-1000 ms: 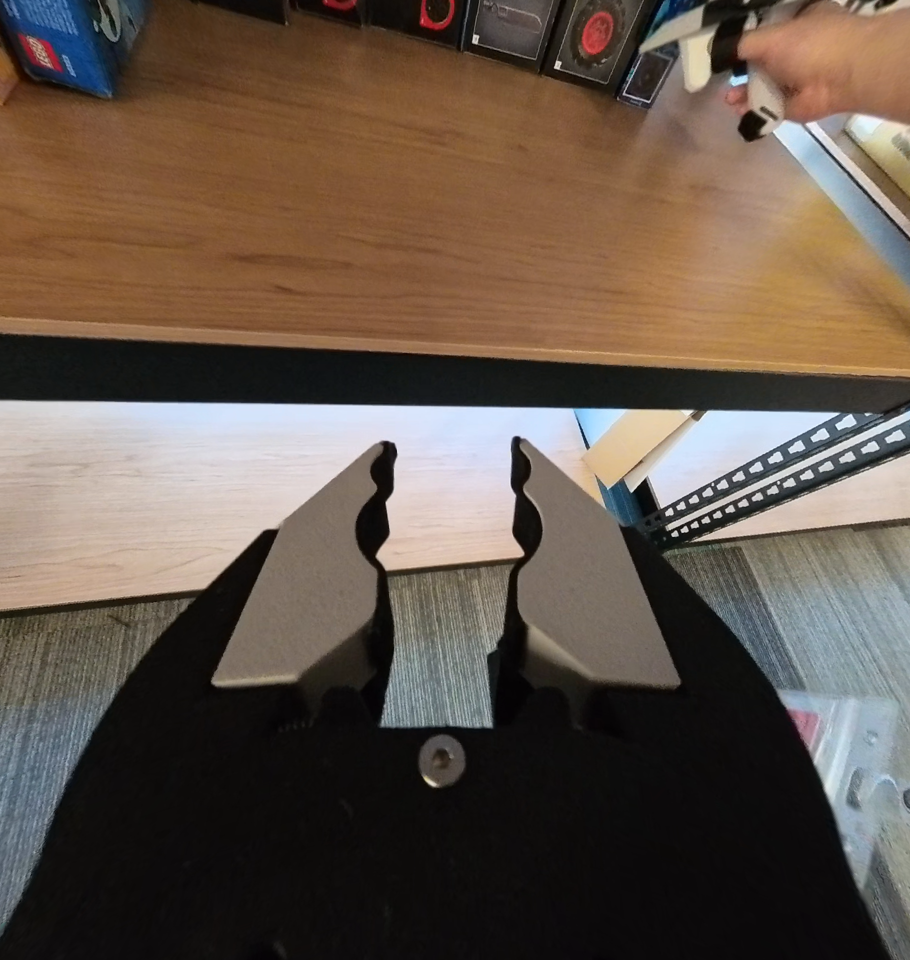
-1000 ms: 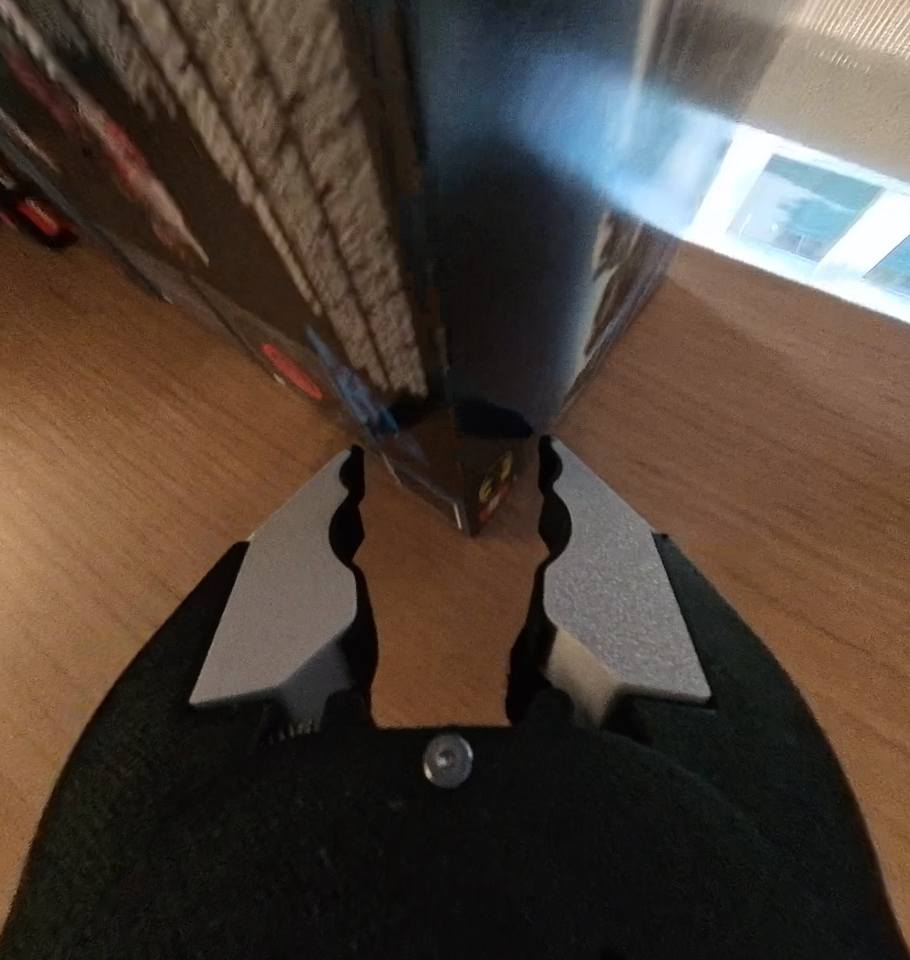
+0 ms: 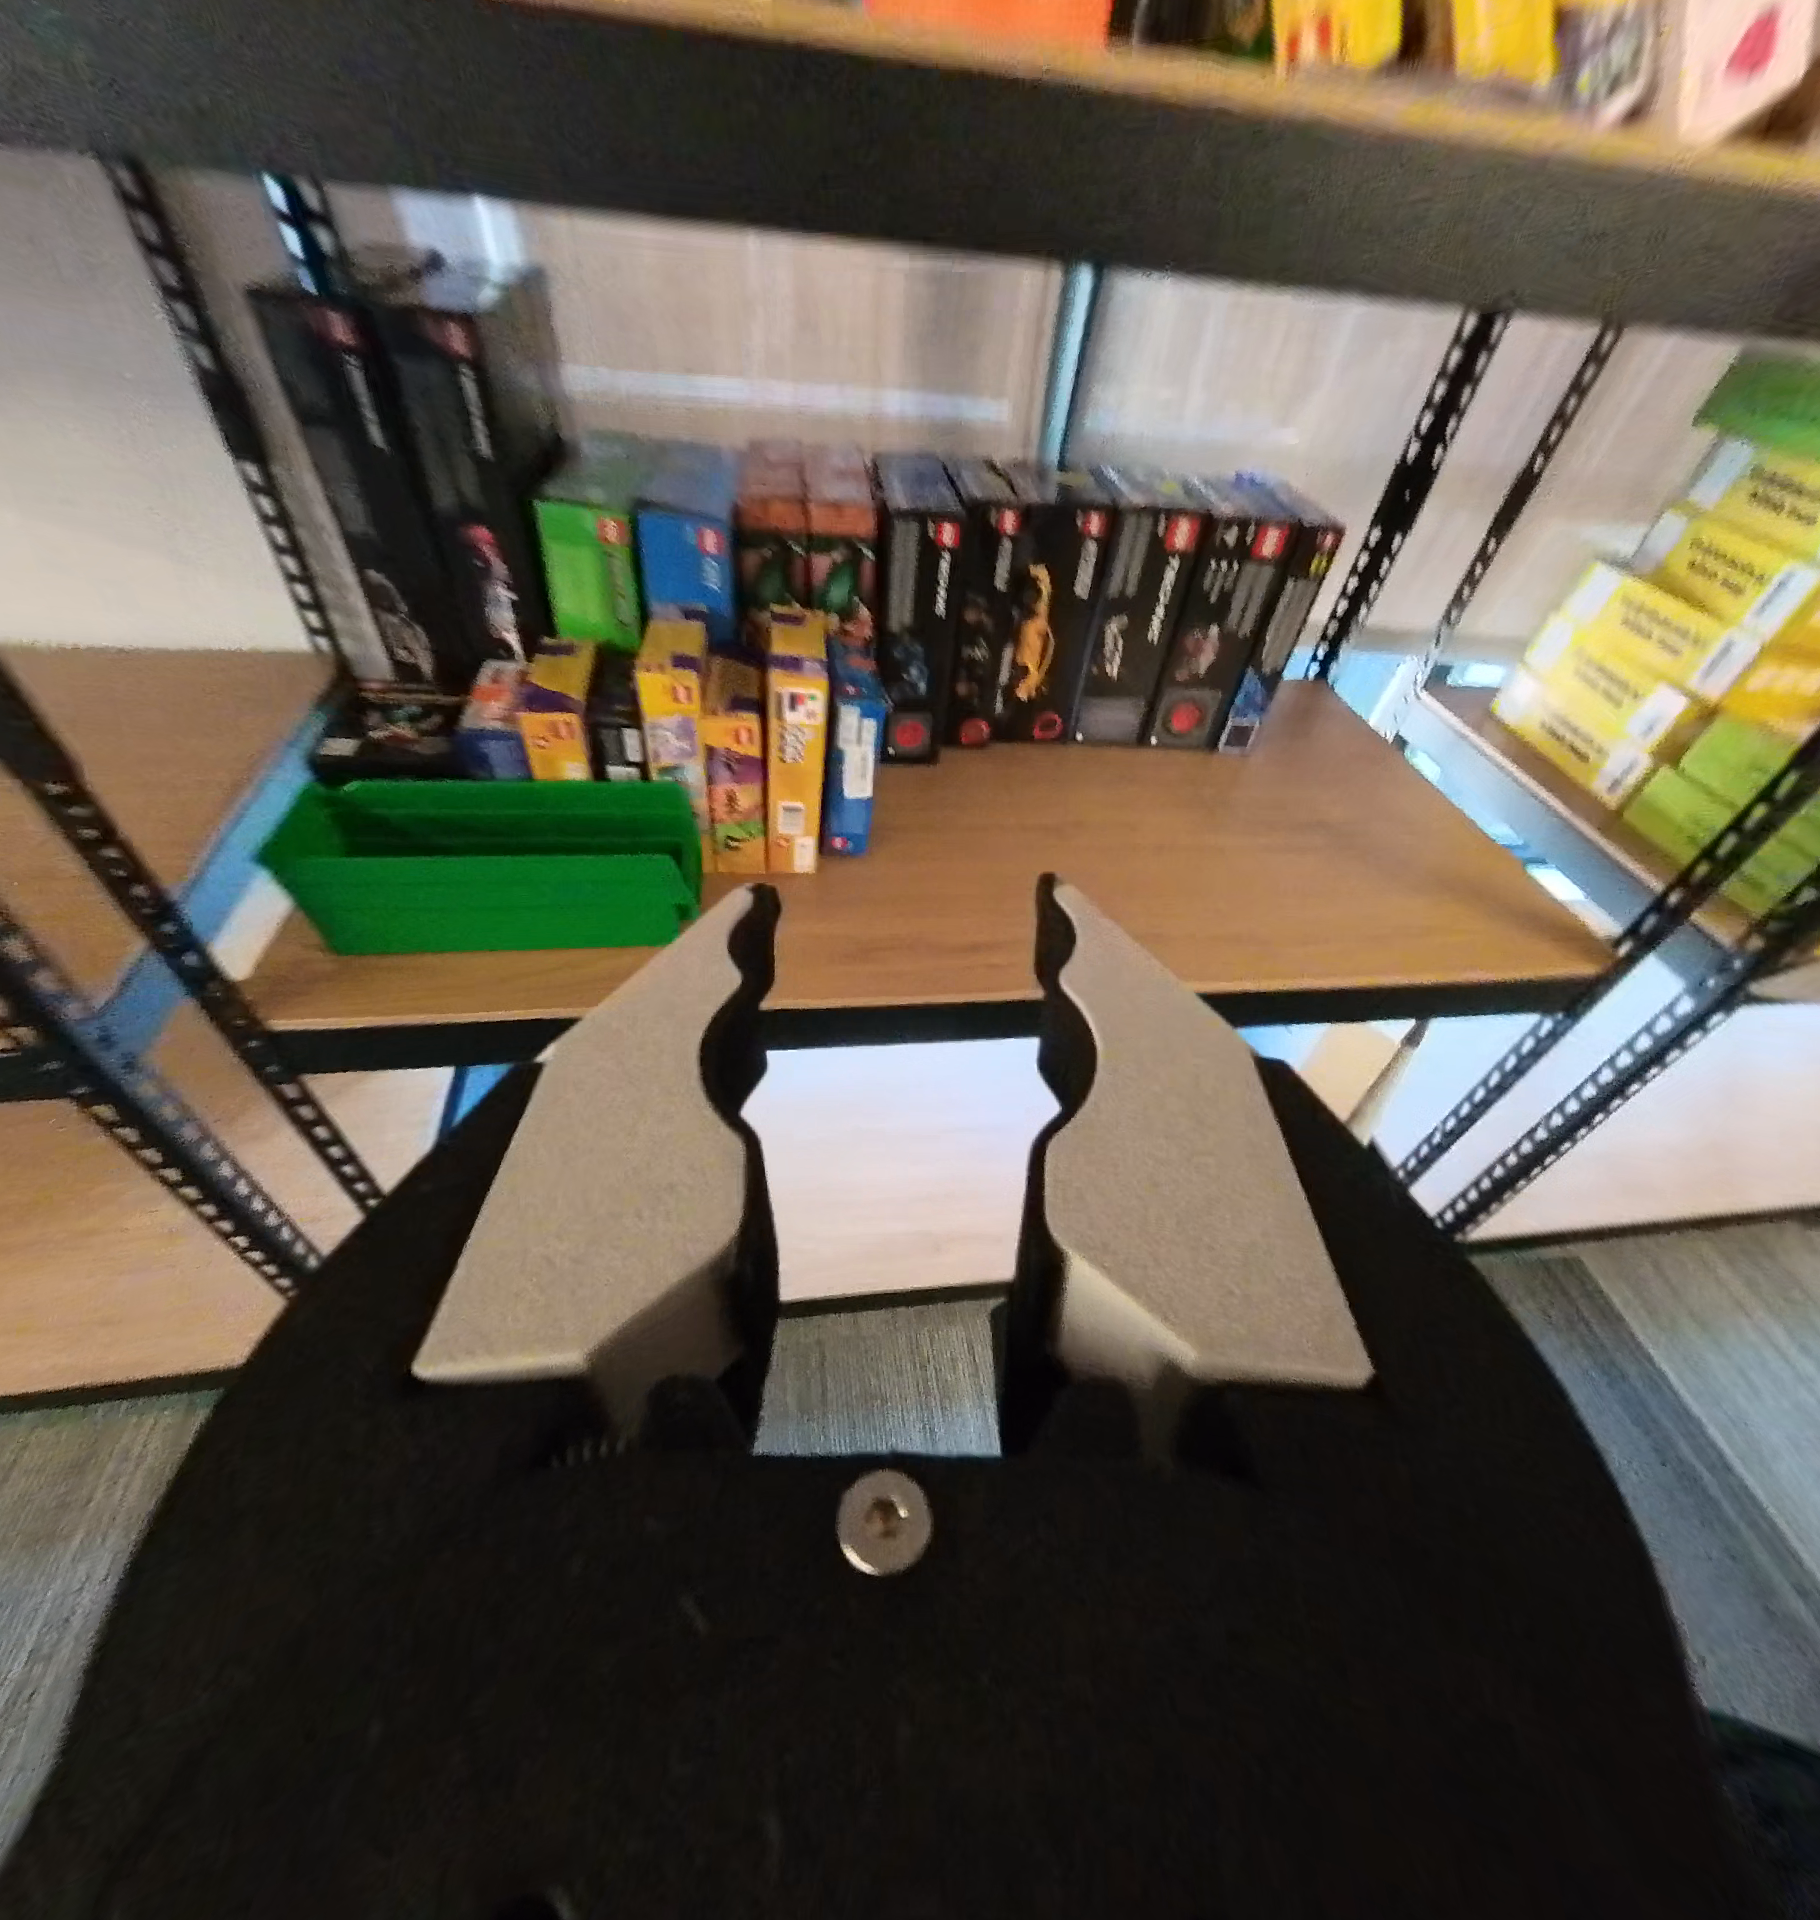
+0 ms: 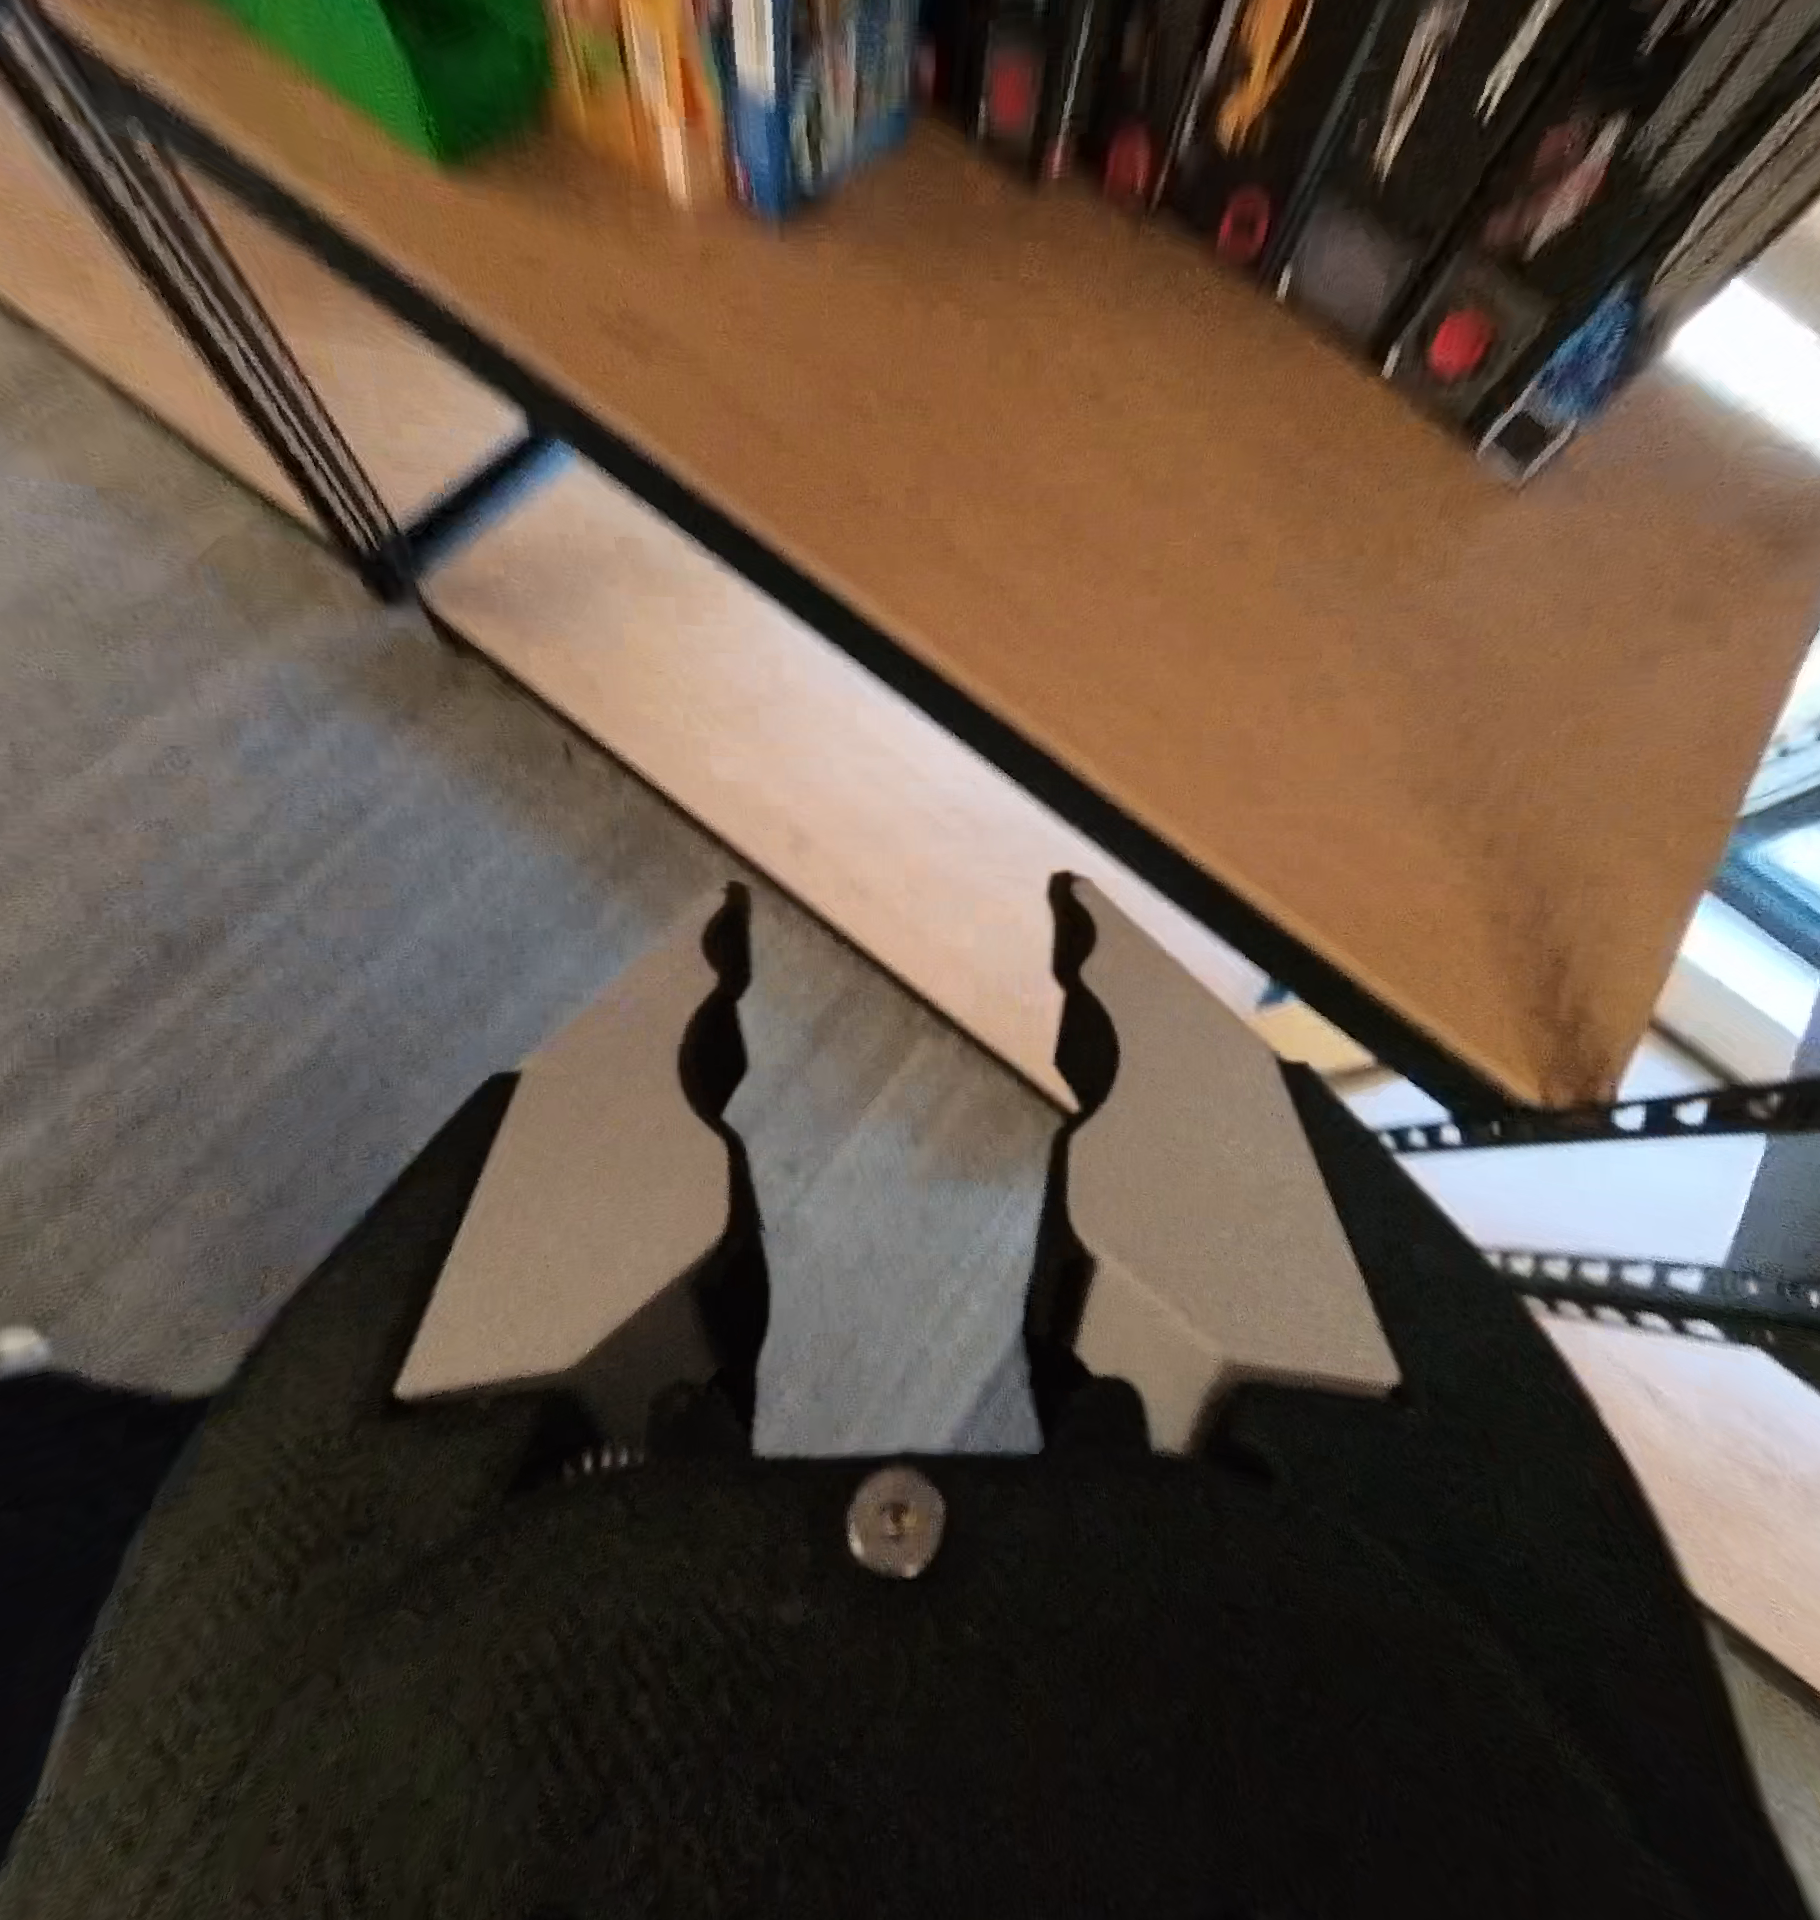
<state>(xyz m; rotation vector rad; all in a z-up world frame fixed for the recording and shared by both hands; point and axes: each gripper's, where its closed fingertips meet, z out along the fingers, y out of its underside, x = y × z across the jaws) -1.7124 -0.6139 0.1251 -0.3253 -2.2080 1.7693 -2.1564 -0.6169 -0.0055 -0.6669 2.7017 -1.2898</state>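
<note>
My left gripper is open and empty, held in front of a wooden shelf and well back from it. A row of black boxes stands upright at the back of the shelf, with smaller coloured boxes to their left and a green bin at the front left. My right gripper is open and empty, held over the grey carpet in front of the same shelf. The black boxes show at the top right of that blurred, tilted view.
Black perforated metal uprights frame the shelf on both sides. An upper shelf edge runs across the top. Stacked yellow and green boxes fill the neighbouring rack at right. A lower pale shelf board sits under the wooden one. The left gripper's tips are roughly 45 centimeters from the right gripper's.
Both grippers have pulled back from the shelf. The left view has lifted to show the whole shelf. The right gripper has left the black box it was close to.
</note>
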